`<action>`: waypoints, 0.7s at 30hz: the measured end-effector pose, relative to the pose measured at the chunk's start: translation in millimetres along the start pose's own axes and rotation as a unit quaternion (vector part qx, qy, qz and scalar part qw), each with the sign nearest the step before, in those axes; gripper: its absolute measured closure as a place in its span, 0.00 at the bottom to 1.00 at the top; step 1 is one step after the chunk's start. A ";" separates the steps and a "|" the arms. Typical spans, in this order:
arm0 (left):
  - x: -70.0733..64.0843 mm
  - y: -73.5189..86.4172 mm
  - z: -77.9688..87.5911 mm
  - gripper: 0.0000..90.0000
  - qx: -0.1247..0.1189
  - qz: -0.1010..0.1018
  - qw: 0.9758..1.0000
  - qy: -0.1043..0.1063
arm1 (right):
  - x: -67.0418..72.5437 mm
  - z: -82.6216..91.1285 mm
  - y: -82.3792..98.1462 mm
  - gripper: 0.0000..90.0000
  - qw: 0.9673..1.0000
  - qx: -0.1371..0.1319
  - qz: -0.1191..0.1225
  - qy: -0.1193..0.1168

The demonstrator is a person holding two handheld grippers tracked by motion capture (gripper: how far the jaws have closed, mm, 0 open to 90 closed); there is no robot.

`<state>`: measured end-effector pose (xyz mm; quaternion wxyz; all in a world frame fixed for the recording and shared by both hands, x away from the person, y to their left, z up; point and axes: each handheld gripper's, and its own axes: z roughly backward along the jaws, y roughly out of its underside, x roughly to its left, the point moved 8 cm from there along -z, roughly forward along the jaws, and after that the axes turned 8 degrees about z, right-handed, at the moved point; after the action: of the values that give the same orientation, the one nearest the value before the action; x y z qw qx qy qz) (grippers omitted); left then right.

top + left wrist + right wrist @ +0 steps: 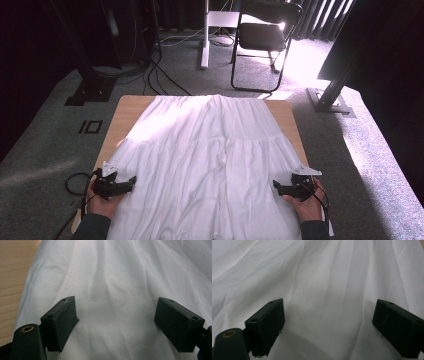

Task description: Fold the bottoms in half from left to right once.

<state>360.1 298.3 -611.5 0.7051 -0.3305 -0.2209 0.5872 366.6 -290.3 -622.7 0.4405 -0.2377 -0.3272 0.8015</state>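
Both claws stood with jaws apart and nothing between them: the left claw (pixel 131 180) rested at the left border of the white skirt (pixel 210 160), and the right claw (pixel 276 186) at its right border, each near the hem end closest to the person. The skirt lay spread flat along the wooden surface (pixel 131 107), its waist toward the far edge, so the step in hand was judged to be positioning for a fold. The next move would call for each claw to close on its border of cloth before lifting.
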 end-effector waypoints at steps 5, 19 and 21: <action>0.1 -0.2 -0.1 0.21 -0.001 0.001 1.000 0.000 | 0.0 0.1 0.0 0.11 1.000 0.000 0.000 0.000; 1.3 -0.6 2.0 0.32 -0.005 0.010 1.000 -0.009 | 0.2 0.0 0.0 0.11 1.000 0.000 0.000 0.000; 3.2 -3.6 9.2 0.33 -0.012 0.002 1.000 -0.025 | 0.2 0.1 0.0 0.11 1.000 0.000 0.000 0.000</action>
<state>356.8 303.0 -602.7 0.6946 -0.3244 -0.2444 0.5938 366.4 -290.1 -622.7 0.4407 -0.2376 -0.3273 0.8013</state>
